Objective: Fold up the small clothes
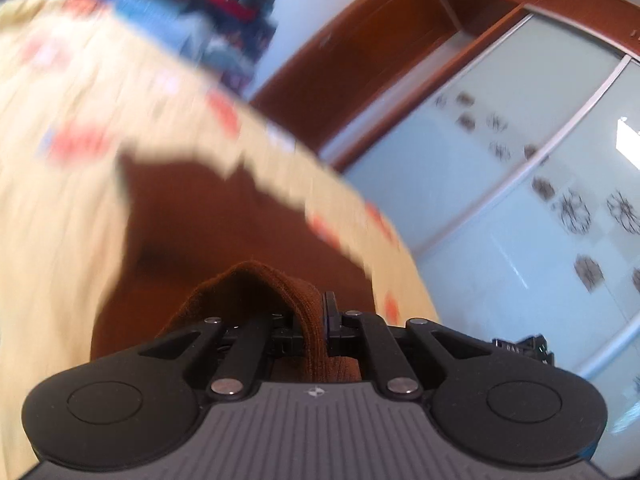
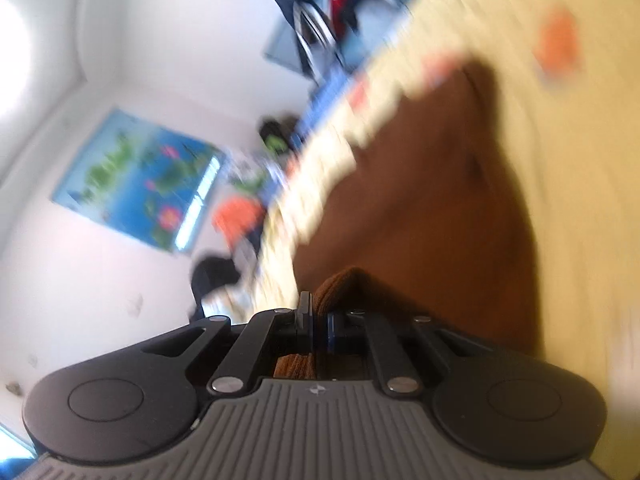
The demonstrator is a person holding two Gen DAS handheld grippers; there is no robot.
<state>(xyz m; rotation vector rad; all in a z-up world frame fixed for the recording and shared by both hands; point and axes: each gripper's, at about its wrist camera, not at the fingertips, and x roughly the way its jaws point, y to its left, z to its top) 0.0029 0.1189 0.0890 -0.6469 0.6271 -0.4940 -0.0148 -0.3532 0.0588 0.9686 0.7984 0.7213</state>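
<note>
A brown knitted garment (image 1: 240, 232) lies spread on a pale yellow bedsheet (image 1: 72, 128) with red and blue prints. My left gripper (image 1: 316, 320) is shut on a bunched edge of this garment, and the knit bulges over its fingers. In the right wrist view the same brown garment (image 2: 432, 200) stretches away over the bedsheet (image 2: 580, 160). My right gripper (image 2: 318, 320) is shut on another fold of its edge. Both views are blurred by motion.
A heap of blue, grey and red clothes (image 1: 208, 4) lies at the far end of the bed. A wardrobe with frosted sliding doors (image 1: 520, 184) stands beside it. A blue poster (image 2: 136, 176) hangs on the white wall, with orange and dark items (image 2: 236, 216) below.
</note>
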